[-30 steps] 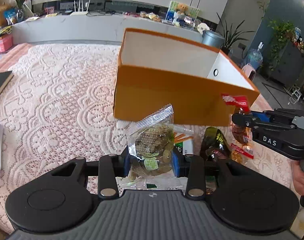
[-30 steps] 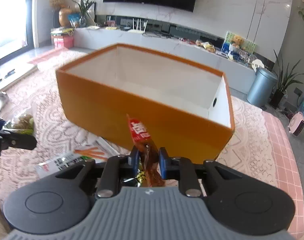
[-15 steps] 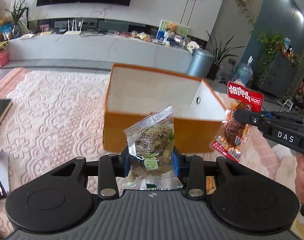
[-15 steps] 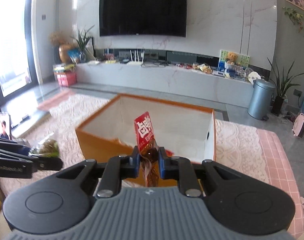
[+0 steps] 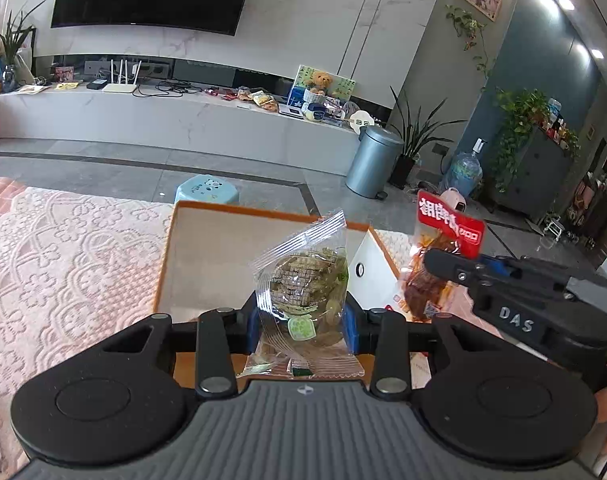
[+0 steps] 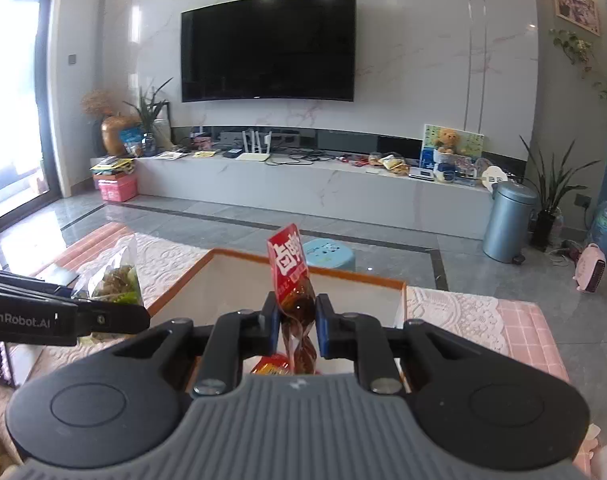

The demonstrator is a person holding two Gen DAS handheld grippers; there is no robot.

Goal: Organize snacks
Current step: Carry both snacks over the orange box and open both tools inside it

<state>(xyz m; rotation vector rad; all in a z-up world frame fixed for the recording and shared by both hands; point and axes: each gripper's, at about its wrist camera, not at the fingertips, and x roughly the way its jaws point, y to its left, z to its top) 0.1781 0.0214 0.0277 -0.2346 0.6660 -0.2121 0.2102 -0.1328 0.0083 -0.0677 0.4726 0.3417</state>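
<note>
On right gripper (image 5: 439, 264), "DAS"; on left gripper (image 6: 115, 316), "GenRobot.AI".

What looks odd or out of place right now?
Nothing stands out. Left claw grips a clear packet and right claw a red packet, both intact, above the upright orange box.

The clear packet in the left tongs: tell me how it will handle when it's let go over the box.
The clear packet probably weighs little: it stands upright above the left tongs without sagging. Its film looks crinkly and slick, so it may slip out quickly. The lumpy contents should land flat in the orange box rather than roll.
</note>
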